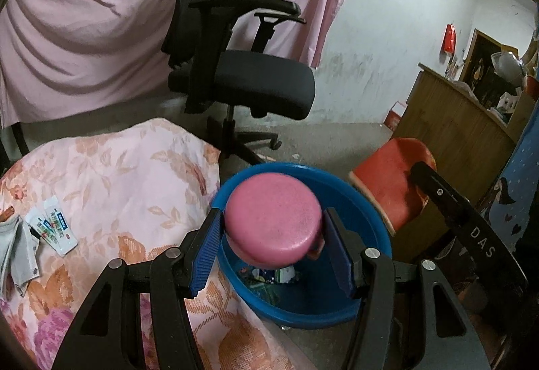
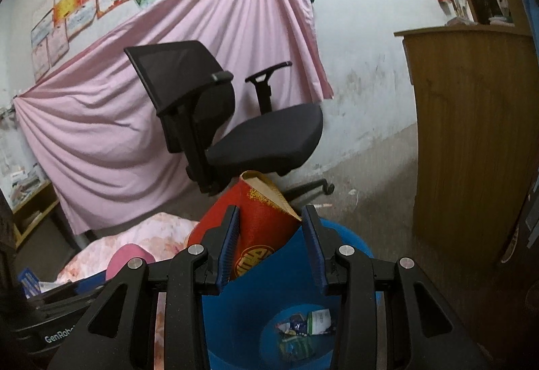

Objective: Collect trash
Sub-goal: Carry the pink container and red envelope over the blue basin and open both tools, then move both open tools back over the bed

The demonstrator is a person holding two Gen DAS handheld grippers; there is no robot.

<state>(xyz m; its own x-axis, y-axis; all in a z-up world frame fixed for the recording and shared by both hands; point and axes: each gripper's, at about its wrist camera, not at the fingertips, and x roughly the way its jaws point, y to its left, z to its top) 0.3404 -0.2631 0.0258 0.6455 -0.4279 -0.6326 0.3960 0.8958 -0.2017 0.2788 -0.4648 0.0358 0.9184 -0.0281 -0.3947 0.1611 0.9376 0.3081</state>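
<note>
My left gripper [image 1: 271,243] is shut on a round pink container [image 1: 273,217] and holds it over the blue bucket [image 1: 367,228], which has several wrappers at its bottom [image 1: 269,275]. My right gripper [image 2: 269,242] is shut on a red paper bag with gold print [image 2: 259,228], held above the same blue bucket [image 2: 242,309]; trash lies at the bucket's bottom [image 2: 303,329]. The red bag also shows in the left wrist view [image 1: 394,181]. Small sachets [image 1: 54,228] and a grey crumpled piece [image 1: 17,248] lie on the floral cloth [image 1: 118,185].
A black office chair [image 1: 235,73] stands behind the bucket, in front of a pink sheet [image 1: 84,16] on the wall. A wooden cabinet [image 2: 471,134] stands at the right. The pink container shows at the lower left of the right wrist view [image 2: 128,260].
</note>
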